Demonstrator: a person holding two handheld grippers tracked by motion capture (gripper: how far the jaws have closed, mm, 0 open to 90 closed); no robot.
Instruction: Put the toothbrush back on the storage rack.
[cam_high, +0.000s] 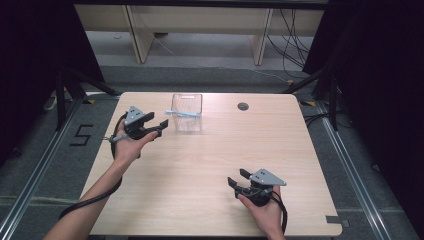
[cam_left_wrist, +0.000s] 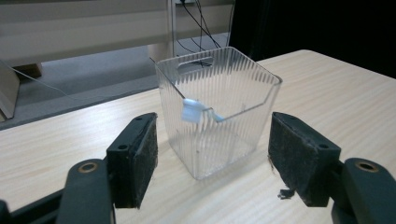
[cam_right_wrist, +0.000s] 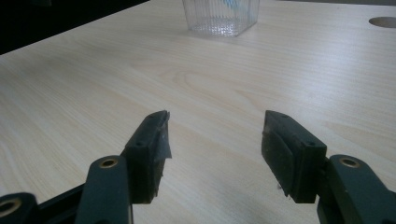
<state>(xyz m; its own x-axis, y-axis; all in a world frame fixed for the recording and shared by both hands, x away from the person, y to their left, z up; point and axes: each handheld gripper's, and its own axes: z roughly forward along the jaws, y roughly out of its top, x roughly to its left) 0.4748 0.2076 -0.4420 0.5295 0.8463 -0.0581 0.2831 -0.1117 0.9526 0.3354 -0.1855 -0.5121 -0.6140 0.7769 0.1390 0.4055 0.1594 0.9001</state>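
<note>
High view: L tongs (cam_high: 159, 128) wide, empty

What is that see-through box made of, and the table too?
The box looks like clear hard plastic with ribbed walls: you can see the table through it, and the little blue stick lying across its rim. The table looks like pale wood, maybe only a printed wood-grain top, smooth and matte.

Black tools (cam_high: 159, 126), grey triangular plates (cam_high: 268, 176)
</note>
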